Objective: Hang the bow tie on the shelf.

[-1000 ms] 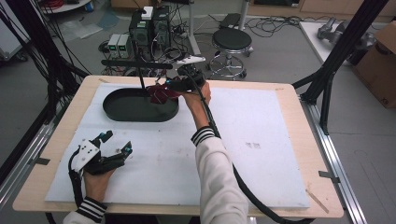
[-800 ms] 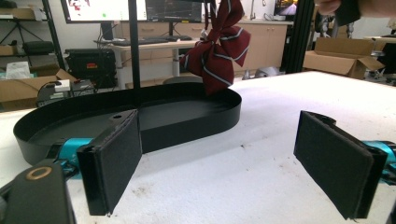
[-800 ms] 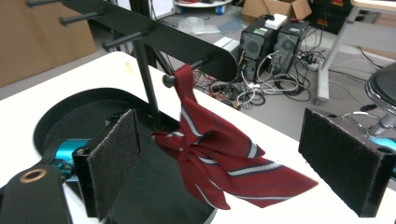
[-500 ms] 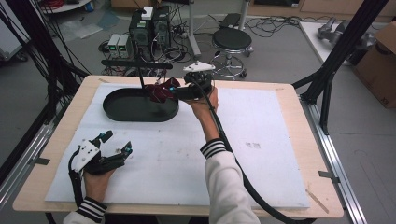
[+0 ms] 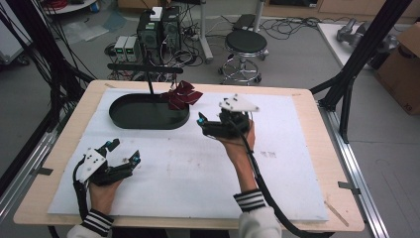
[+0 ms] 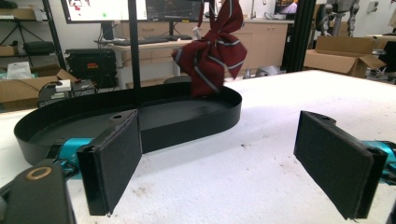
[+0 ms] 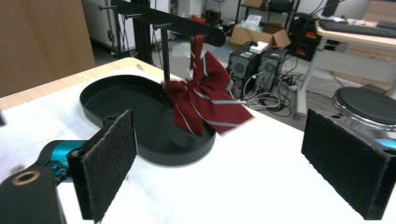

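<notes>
Suspending the maroon striped bow tie (image 5: 182,95) by its neck strap from a peg on the black rack (image 5: 143,67), over the right end of the black oval tray (image 5: 148,124). Hanging it this way is judged to be keeping the fabric off the counter (image 5: 302,99) and displaying the bow freely; whether its lower lobe is touching the tray rim cannot be determined.

Holding the right gripper (image 5: 202,125) level above the white sheet (image 5: 198,173), just right of the tray and apart from the bow tie, pointing toward it. Keeping its fingers (image 7: 109,163) spread wide, having just been opening, with nothing between them; this is judged to be the release posture after hanging.

Resting the left gripper (image 5: 125,151) near the front left of the counter, well apart from the tray, judged to be idling clear of the working area. Keeping its fingers (image 6: 116,158) spread wide and gripping nothing.

Checking for markings: finding no legible brand or label on the bow tie, rack, tray or grippers. Noting small dark print on the white sheet right of the right hand, too small to read.
</notes>
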### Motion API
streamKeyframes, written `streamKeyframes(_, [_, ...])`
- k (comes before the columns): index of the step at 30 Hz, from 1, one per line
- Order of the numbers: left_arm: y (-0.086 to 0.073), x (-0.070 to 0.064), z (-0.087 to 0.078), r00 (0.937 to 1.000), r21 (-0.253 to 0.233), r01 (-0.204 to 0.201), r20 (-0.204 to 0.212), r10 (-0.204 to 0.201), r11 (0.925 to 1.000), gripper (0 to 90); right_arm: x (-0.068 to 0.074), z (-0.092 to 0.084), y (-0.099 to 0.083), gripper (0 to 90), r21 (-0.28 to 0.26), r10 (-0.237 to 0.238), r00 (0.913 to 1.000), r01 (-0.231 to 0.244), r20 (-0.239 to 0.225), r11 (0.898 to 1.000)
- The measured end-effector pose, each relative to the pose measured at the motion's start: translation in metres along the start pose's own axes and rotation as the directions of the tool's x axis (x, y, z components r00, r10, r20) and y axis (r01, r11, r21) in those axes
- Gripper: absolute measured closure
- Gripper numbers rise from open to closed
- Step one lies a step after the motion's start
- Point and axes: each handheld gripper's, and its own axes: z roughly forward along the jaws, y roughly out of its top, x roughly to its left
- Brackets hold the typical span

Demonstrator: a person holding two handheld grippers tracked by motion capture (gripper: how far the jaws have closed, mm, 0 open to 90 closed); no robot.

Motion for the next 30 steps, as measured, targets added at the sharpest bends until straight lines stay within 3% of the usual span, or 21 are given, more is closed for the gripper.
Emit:
streamKeyframes(7, [0.0,0.0,0.0,1.0,-0.001,-0.006,-0.001,0.006,1.0,15.5,0.005,-0.05,-0.042,9.5,-0.03,-0.001,0.9981,0.003,0.062,1.0])
streamKeyframes(14, [0.0,-0.001,0.0,1.0,-0.002,-0.01,-0.002,0.01,1.0,15.5,0.009,-0.08,-0.069,9.5,-0.045,-0.006,0.997,0.009,0.077,0.999])
streamKeyframes(24, [0.0,-0.001,-0.001,0.9999,-0.004,-0.01,-0.001,0.01,0.9999,15.5,0.013,-0.096,-0.1,9.6,-0.079,-0.052,0.9937,0.06,0.099,0.995])
streamKeyframes(30, [0.0,-0.001,-0.001,0.9999,-0.007,-0.012,-0.002,0.012,0.9999,15.5,0.008,-0.094,-0.128,9.6,-0.094,0.005,0.9967,0.002,0.081,0.996])
